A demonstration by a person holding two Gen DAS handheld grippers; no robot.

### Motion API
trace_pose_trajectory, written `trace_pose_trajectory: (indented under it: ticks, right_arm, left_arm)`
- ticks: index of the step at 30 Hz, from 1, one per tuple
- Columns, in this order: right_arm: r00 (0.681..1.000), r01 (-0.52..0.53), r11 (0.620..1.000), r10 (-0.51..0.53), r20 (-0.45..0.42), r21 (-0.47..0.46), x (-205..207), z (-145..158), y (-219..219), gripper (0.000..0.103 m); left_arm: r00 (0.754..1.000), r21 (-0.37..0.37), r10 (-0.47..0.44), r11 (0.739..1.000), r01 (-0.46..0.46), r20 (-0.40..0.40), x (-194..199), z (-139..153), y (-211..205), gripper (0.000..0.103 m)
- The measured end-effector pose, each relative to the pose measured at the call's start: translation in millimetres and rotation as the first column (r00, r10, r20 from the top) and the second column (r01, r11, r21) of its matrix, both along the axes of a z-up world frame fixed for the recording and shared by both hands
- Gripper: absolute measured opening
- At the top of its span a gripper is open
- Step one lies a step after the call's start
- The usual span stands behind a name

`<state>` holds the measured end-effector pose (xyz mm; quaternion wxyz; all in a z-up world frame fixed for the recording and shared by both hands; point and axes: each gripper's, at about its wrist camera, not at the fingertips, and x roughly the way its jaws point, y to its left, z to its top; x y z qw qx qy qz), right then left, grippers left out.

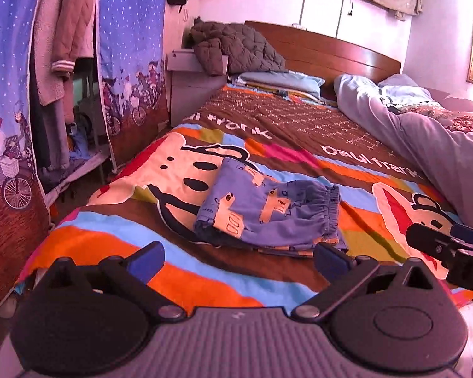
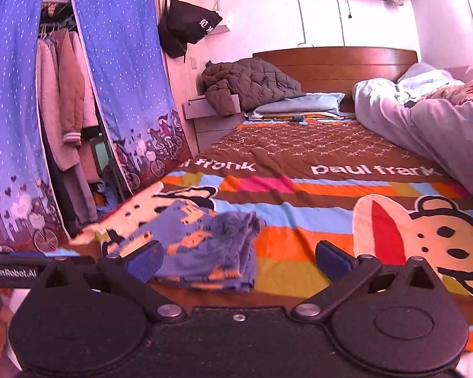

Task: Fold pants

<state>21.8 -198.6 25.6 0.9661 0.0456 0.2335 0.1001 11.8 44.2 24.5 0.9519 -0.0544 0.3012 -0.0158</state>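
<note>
Left gripper (image 1: 238, 261): my fingers spread wide apart, empty, hovering just short of the pants.
Pants (image 1: 268, 212): blue, folded into a small bundle on the striped bedspread (image 1: 205, 278).
Right gripper (image 2: 239, 260): fingers apart, empty, beside the pants' right edge.

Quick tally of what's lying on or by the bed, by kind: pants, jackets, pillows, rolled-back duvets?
Pants: 1, blue printed pants, folded on the striped bedspread
Jackets: 1, brown quilted jacket
Pillows: 1, light blue pillow
Duvets: 1, grey duvet
Total: 4
</note>
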Motion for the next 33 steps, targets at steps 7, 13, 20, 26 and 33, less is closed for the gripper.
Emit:
trace_pose_trajectory:
  ticks: [7,13,20,26,33]
  right_arm:
    - [0.998,0.047,0.999,-0.046,0.032,-0.017,-24,-14,-2,0.102]
    - [0.991,0.131,0.991,-0.129,0.042,-0.041,-34,-28,-9,0.102]
    - [0.984,0.173,0.985,-0.172,0.041,-0.024,-37,-35,-17,0.102]
    - [0.984,0.174,0.985,-0.173,0.043,-0.02,-39,-36,-19,0.102]
    - [0.985,0.168,0.985,-0.167,0.038,-0.024,-40,-38,-19,0.102]
  left_arm:
    - [1.0,-0.023,-0.013,1.0,0.013,0.018,-14,-18,8,0.103]
    - [0.999,0.004,-0.031,1.0,0.031,0.042,-23,-23,7,0.103]
    - [0.999,0.011,-0.037,0.999,0.037,0.039,-22,-25,5,0.103]
    - [0.999,0.007,-0.034,0.999,0.034,0.036,-22,-26,5,0.103]
    - [0.999,0.009,-0.032,0.999,0.032,0.038,-22,-26,6,0.103]
